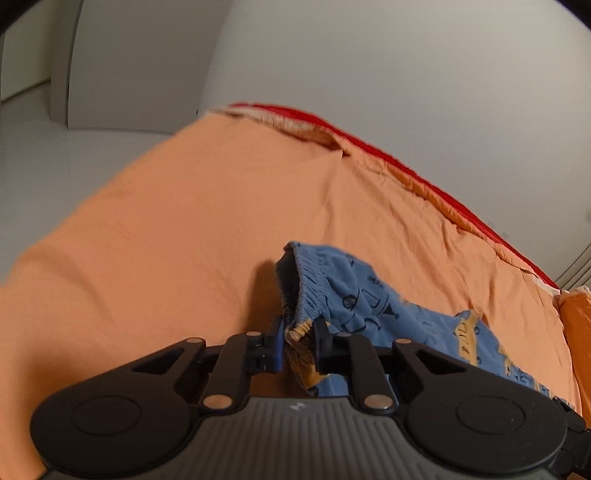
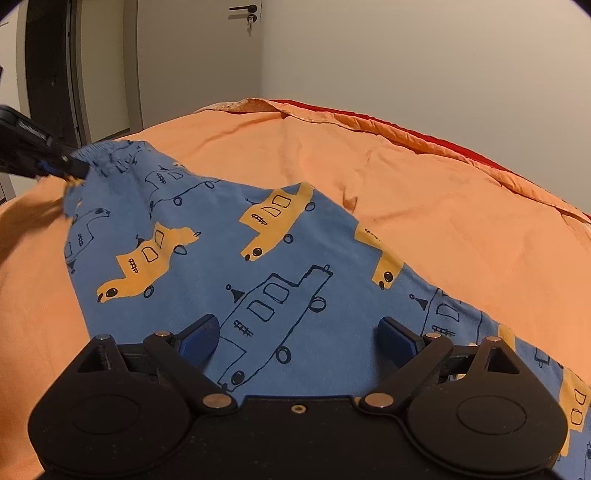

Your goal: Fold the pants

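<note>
The blue pants [image 2: 258, 266], printed with yellow and outlined cars, lay spread on the orange bedsheet [image 1: 184, 229]. No readable writing showed on them. The left gripper [image 1: 300, 328] was clamped on the gathered elastic waistband [image 1: 308, 295], lifting that edge off the sheet. The right gripper [image 2: 299, 336] hovered over the fabric, jaws spread wide, grasping nothing. A door handle [image 2: 243, 8] showed behind.
</note>
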